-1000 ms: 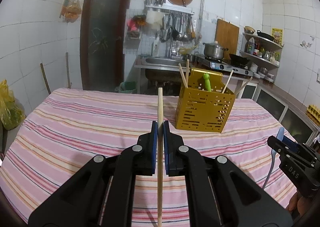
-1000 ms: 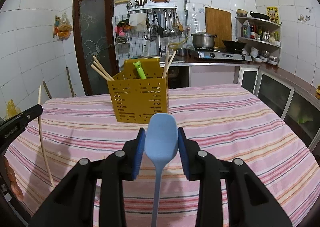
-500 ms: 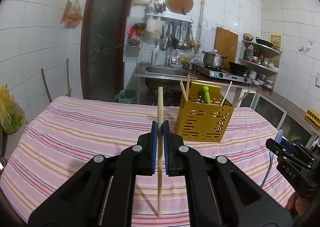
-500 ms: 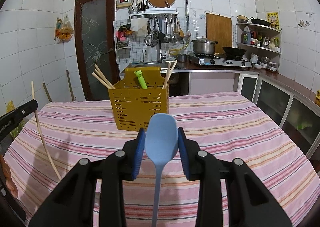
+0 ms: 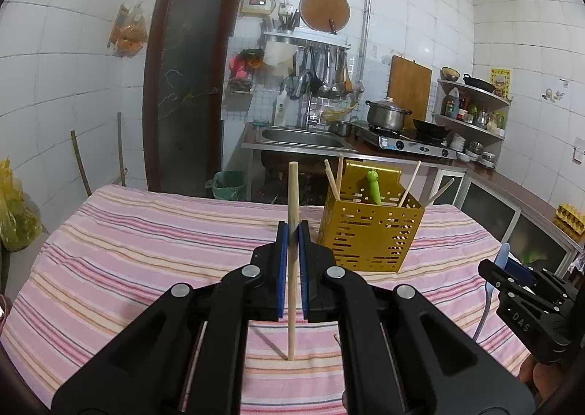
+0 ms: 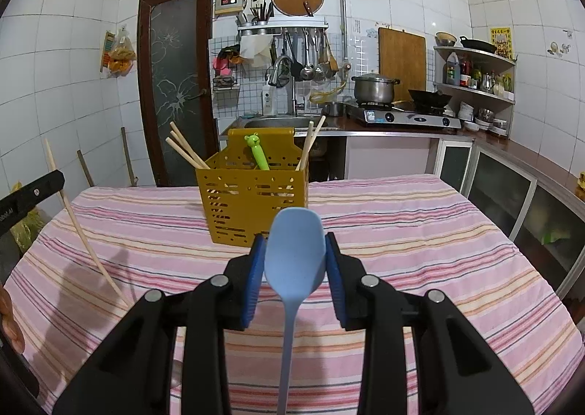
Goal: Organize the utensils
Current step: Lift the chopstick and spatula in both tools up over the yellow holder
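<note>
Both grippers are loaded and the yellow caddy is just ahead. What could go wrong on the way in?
1. The left gripper pinches the long wooden chopstick mid-length, so it may pivot and miss.
2. The perforated yellow utensil caddy stands loose on the pink striped tablecloth; a nudge could tip it.
3. The right gripper clamps the light blue silicone spoon by its bowl; the handle may snag on chopsticks already inside.

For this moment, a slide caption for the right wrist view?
Right gripper grips a blue spoon before the yellow utensil caddy.

Six chopsticks (image 5: 292, 261), one blue spoon (image 6: 294, 254), one green-handled utensil (image 6: 257, 156) and one yellow holder (image 6: 252, 206) are showing ahead of two grippers (image 5: 292, 243).
</note>
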Available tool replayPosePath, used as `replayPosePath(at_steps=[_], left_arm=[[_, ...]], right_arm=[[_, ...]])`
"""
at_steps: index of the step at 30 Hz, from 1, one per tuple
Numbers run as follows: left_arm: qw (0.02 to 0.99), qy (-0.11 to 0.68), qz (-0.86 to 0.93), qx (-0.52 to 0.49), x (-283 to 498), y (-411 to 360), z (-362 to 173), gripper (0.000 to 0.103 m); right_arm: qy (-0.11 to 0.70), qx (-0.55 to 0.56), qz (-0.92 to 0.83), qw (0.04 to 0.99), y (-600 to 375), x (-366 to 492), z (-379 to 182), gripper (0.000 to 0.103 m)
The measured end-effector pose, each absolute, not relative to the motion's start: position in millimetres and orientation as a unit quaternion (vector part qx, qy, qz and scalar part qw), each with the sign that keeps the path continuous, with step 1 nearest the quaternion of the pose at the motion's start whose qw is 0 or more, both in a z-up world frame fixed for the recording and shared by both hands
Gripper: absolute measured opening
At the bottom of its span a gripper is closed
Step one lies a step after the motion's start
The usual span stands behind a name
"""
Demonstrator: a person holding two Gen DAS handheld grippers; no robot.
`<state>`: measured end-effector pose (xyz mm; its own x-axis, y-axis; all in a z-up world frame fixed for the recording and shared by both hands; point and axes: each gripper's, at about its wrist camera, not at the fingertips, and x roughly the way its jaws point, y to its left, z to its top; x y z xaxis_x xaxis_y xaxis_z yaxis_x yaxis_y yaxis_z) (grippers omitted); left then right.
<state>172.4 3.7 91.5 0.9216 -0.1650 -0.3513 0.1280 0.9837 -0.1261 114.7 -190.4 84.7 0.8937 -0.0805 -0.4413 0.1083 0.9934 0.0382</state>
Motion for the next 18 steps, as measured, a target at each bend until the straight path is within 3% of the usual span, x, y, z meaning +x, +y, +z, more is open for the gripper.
replayPosePath(at_steps=[18], left_arm=[[0.982,0.137,-0.114,-0.059,212,-20,141,0.004]], right_arm=[[0.162,0.026,-0.05,0.985,-202,159,139,0.033]])
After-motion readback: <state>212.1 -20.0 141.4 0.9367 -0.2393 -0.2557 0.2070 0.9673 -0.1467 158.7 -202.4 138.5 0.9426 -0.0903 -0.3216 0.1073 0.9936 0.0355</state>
